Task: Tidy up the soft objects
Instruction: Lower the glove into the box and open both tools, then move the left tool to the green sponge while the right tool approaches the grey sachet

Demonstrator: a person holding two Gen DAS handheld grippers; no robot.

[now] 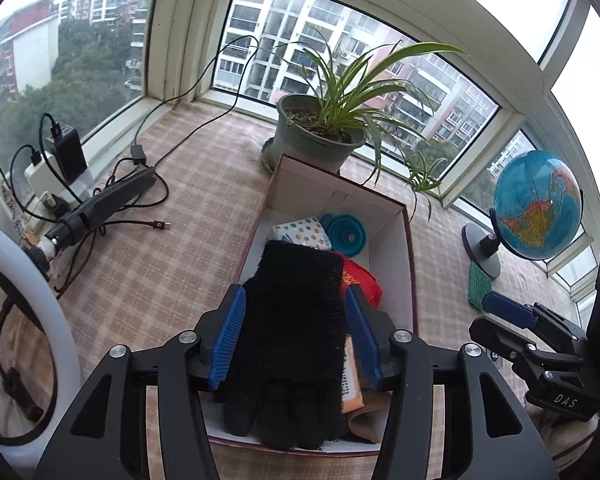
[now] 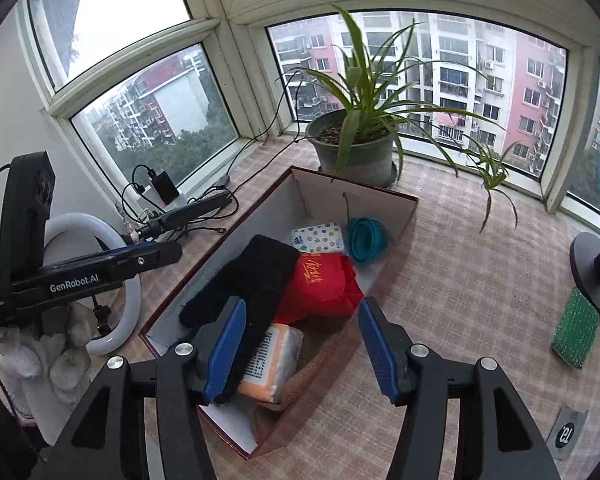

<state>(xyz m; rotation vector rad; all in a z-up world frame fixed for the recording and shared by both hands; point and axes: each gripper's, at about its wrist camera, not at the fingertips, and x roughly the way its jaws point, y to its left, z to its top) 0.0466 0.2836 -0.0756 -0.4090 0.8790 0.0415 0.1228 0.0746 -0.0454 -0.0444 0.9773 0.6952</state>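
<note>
Looking down into the box (image 1: pixel 396 216), you have the glove (image 1: pixel 288 332) laid lengthwise along its left half, cuff toward 12 o'clock and fingers toward 6 — flat on top of the other soft things so it takes little room. The red cloth (image 2: pixel 320 284) sits just beside it at 3 o'clock, the orange pack (image 2: pixel 272 364) partly under it, with the tissue pack (image 2: pixel 320 236) and the teal cup (image 2: pixel 366 240) at the far end.

Your left gripper (image 1: pixel 296 340) has its jaws apart, straddling the glove; the pads look clear of the fabric, though the fuzzy edge makes that hard to confirm. It tilts steeply down over the box. Your right gripper (image 2: pixel 302 348) is also apart and empty, pitched down over the box's near right corner — its left pad above the glove and pack, its right pad outside the wall. One green pad (image 2: pixel 576 328) waits at 3 o'clock, outside the box.
</note>
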